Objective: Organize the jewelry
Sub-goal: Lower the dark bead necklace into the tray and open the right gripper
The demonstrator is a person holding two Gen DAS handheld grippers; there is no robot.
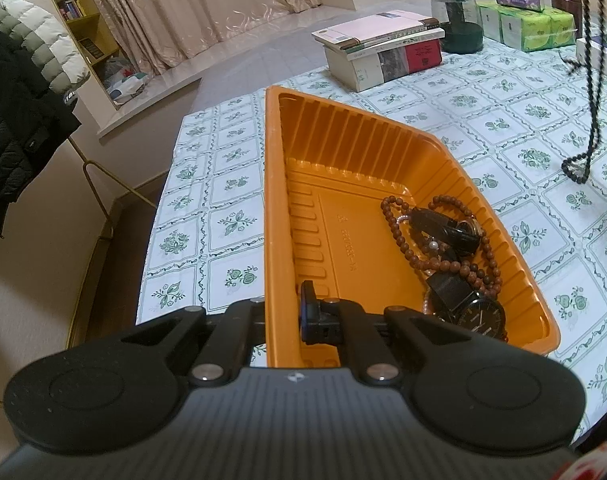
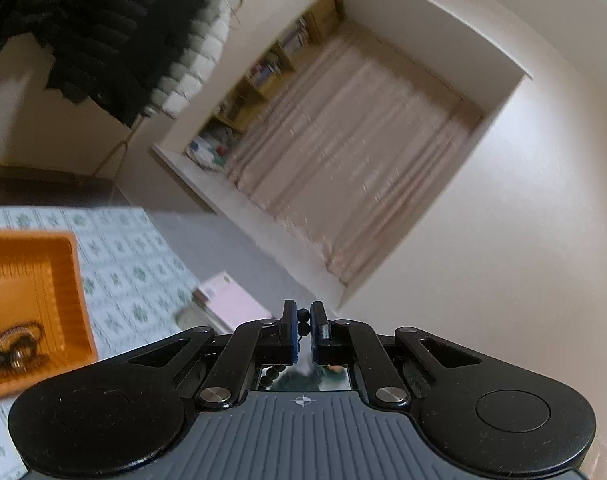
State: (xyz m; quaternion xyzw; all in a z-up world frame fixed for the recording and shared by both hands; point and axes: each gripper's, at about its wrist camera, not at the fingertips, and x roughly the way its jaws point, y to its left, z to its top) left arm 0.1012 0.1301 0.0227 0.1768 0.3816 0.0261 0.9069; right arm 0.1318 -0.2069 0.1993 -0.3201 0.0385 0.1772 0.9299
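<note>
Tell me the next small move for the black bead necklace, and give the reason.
Probably carry the right tool leftward until the black bead necklace hangs over the orange tray, then lower it in. The strand is pinched in that tool and dangles above the tablecloth, to the right of the tray. The left tool clamps the tray's wall, and the watch and brown beads already lie inside.

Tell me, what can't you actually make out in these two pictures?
- Left wrist view: the left tongs straddle the orange plastic tray's wall, which hides one finger.
- Left wrist view: the hanging black bead necklace is cut off at the top edge.
- Right wrist view: the right tongs cover most of those beads, and motion blurs the room.
</note>
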